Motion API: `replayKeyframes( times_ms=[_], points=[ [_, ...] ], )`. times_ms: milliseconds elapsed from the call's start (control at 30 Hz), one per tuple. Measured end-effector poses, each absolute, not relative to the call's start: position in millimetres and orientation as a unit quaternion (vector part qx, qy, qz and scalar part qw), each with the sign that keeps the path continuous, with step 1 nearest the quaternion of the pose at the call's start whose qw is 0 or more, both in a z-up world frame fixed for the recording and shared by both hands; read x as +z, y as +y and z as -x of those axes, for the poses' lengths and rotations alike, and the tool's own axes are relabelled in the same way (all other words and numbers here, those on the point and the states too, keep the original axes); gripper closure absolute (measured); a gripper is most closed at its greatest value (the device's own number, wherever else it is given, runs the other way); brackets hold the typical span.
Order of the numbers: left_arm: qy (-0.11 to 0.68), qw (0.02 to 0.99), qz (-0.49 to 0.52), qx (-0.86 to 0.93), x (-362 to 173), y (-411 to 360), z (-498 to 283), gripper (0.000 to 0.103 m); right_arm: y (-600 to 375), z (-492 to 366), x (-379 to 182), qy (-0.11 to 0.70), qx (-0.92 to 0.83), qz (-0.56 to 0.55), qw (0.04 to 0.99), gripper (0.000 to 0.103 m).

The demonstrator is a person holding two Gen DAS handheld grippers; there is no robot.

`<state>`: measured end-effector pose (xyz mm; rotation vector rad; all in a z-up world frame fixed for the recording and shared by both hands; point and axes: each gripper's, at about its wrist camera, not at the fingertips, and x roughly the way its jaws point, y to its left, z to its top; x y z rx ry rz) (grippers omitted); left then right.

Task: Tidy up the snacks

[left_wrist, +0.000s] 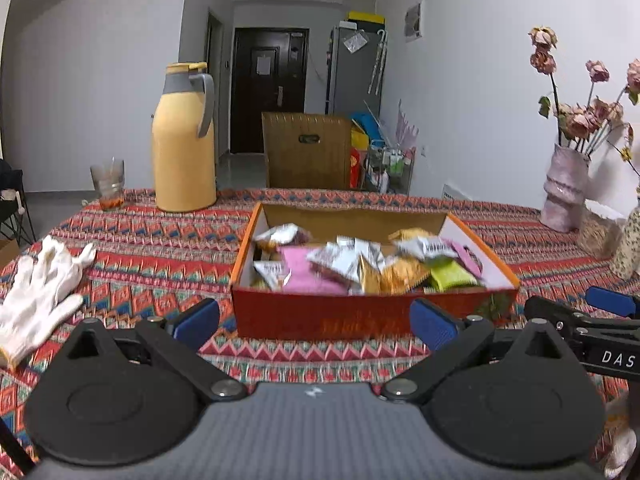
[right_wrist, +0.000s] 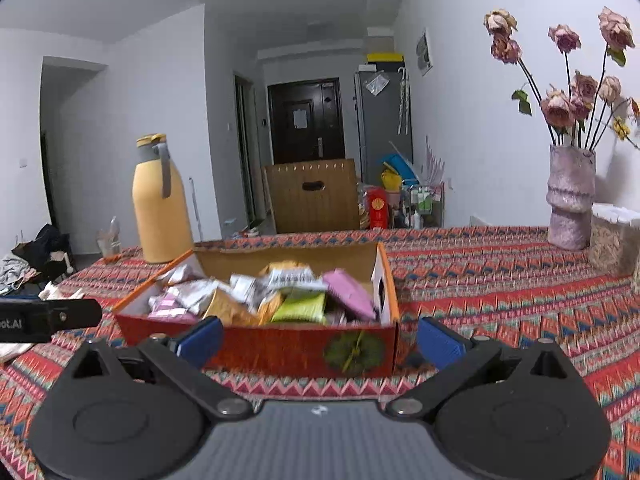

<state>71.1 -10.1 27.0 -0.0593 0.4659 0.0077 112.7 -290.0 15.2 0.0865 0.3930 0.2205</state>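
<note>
The snack packets (left_wrist: 352, 264) lay jumbled inside the orange box (left_wrist: 360, 316) at 12 o'clock on the table (left_wrist: 168, 248); sorting looked unfinished. Both the left hand-held gripper (left_wrist: 316, 322) and the right hand-held gripper (right_wrist: 320, 340) hung wide apart, empty.

This is a home, a lived-in flat. The tabletop (left_wrist: 140, 240) wears a patterned woven cloth in red, and near its far left corner stand a yellow thermos jug (left_wrist: 182, 140) and a used drinking glass (left_wrist: 108, 182). At the far right edge a vase (right_wrist: 570, 196) holds dried roses (right_wrist: 560, 104). Behind the tabletop there is a wooden chair back (left_wrist: 308, 150), then a hallway with a dark entrance door (right_wrist: 306, 120), a grey fridge (right_wrist: 382, 116) and a small rack of household bottles (right_wrist: 420, 204). Clothes (right_wrist: 24, 268) lie in a heap at the left wall.
</note>
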Motion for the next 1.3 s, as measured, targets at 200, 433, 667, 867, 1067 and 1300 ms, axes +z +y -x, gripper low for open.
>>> replayKeyframes(
  times_ms=[200, 433, 667, 867, 1067, 1300],
  points=[
    [0.249, 0.968, 0.033, -0.004, 11, -4, -52, 0.000, -288, -92, -1, 0.221, 0.114, -0.044, 0.968, 0.000],
    [0.270, 0.962, 0.036, -0.011, -4, -2, -41, 0.000, -291, -79, -18, 0.250, 0.113, -0.050, 0.960, 0.000],
    [0.284, 0.958, 0.036, -0.012, -14, -1, -39, 0.000, -290, -75, -27, 0.264, 0.112, -0.051, 0.957, 0.000],
    [0.288, 0.957, 0.039, -0.013, -16, -1, -38, 0.000, -289, -74, -28, 0.268, 0.114, -0.050, 0.955, 0.000],
    [0.290, 0.956, 0.039, -0.014, -17, -1, -38, 0.000, -288, -75, -29, 0.270, 0.115, -0.049, 0.955, 0.000],
    [0.294, 0.955, 0.040, -0.014, -19, -1, -39, 0.000, -288, -75, -31, 0.271, 0.114, -0.049, 0.955, 0.000]
  ],
)
